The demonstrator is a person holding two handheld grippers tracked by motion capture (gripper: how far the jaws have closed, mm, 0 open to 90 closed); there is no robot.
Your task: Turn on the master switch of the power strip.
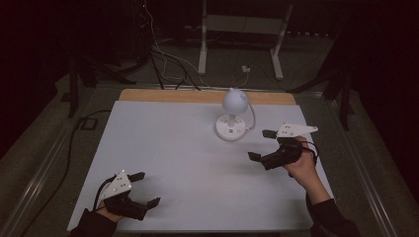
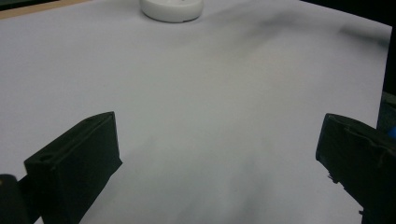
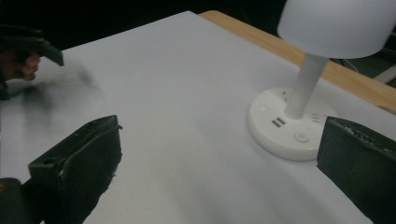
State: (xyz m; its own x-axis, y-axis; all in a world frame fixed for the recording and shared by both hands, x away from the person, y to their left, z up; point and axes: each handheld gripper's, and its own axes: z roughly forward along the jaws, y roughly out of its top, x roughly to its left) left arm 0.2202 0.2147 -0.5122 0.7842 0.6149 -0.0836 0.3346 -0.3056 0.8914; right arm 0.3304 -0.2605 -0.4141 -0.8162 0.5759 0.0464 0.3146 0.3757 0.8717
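Lamp sits upper centre of the counter, untouched. Right gripper near it at frame right, fingers wide; left gripper lower left, wide too. I'd guess approach; next I close in on the base button.

You will find no readable words, brand names or numbers anywhere here. The only sign is a power symbol on a round button on the lamp base, just in front of the lamp's stem; the marks beside it are too small to read.
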